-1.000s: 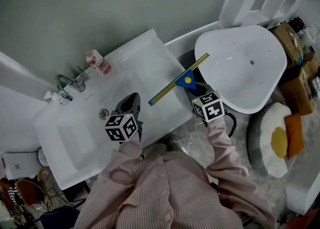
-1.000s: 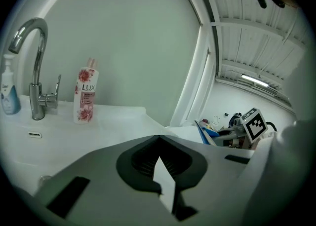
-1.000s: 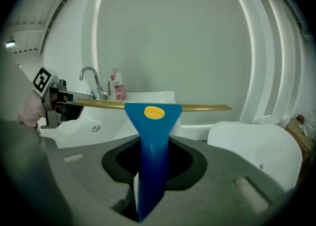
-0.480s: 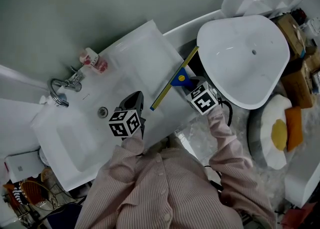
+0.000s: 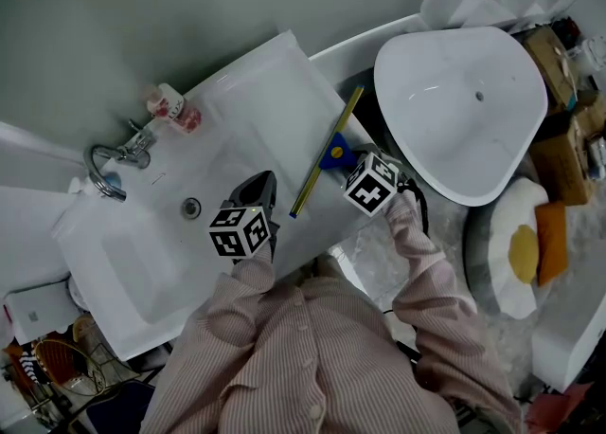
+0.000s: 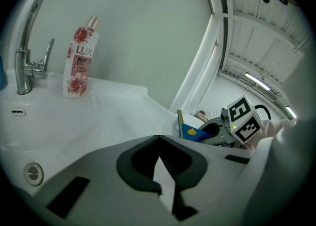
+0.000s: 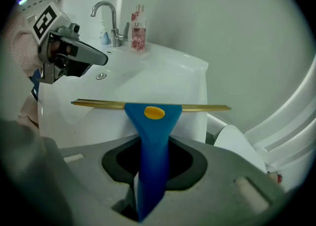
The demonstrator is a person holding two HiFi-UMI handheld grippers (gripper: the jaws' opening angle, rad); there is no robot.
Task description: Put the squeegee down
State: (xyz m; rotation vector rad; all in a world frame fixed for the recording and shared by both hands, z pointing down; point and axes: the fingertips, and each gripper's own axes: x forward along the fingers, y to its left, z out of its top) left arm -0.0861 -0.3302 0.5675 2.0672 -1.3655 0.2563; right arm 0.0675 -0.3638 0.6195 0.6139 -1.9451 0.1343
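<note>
Your R gripper [image 5: 348,163] is clamped on the squeegee [image 5: 327,153] handle, blade level above the sink [image 5: 256,110] right edge, prob to land flat; L gripper [image 5: 263,181] jaws together, empty, parked clear.

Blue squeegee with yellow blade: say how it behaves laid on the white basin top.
Likely stiff: the blue squeegee juts from the right tool without sagging. Its long bar should stop rolling. It may slide on the glossy white basin top.
</note>
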